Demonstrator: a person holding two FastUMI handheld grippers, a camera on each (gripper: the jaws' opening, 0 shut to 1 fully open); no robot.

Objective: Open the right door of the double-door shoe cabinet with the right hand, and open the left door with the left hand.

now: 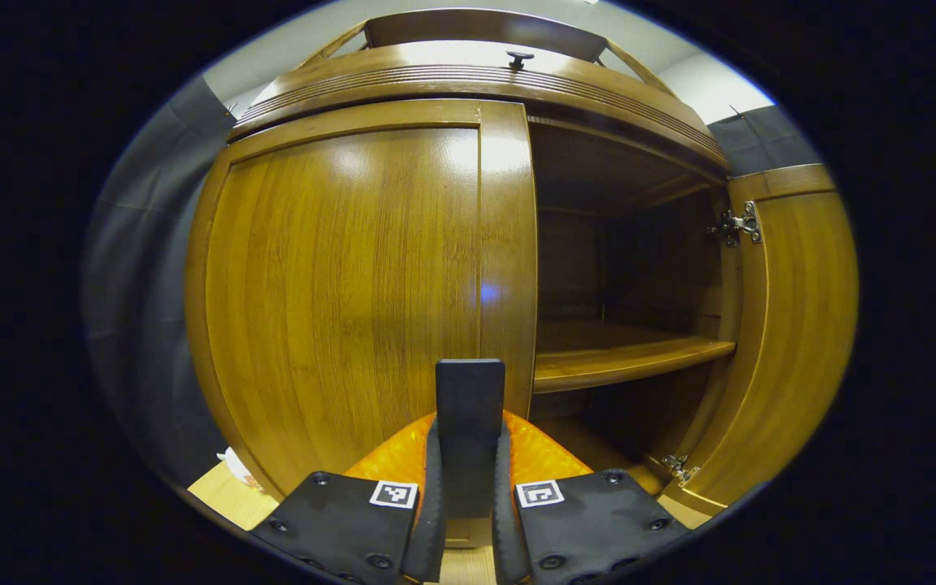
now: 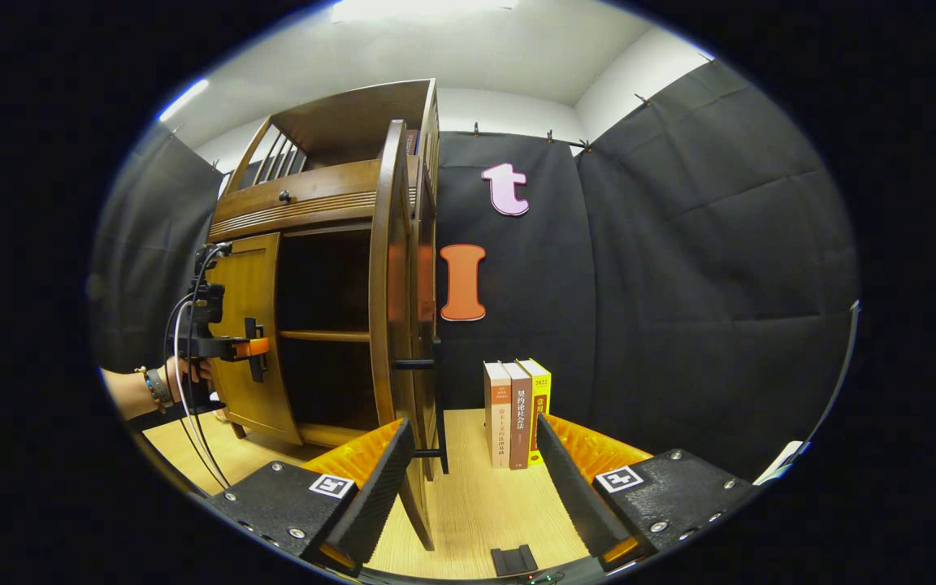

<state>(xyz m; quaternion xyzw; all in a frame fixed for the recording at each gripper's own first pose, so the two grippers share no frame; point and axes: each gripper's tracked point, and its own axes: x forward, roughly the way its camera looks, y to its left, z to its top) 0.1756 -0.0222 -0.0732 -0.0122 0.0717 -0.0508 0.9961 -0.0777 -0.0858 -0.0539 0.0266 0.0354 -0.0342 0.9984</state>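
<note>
Fingers of the left gripper (image 1: 470, 487) sit pinched on the dark handle (image 1: 470, 422) of the left door (image 1: 346, 292), right at the bottom of the left gripper view, and that door stands flush and closed against the shoe cabinet (image 1: 468, 77). Just past it, the right half gapes open: a wooden shelf (image 1: 622, 357) runs across the dark interior, and the right door (image 1: 793, 325) hangs swung out on its hinges at the far right. Over in the right gripper view, the right gripper (image 2: 468, 479) is spread wide, its fingers apart with bare tabletop (image 2: 484, 504) between them, and the edge of the open right door stands up just beside its left finger, not touching either one that I can see. Beyond, three books (image 2: 518, 414) stand upright on the table near the black cloth wall. Further left, a hand (image 2: 184, 375) holds the left gripper against the closed door.
</note>
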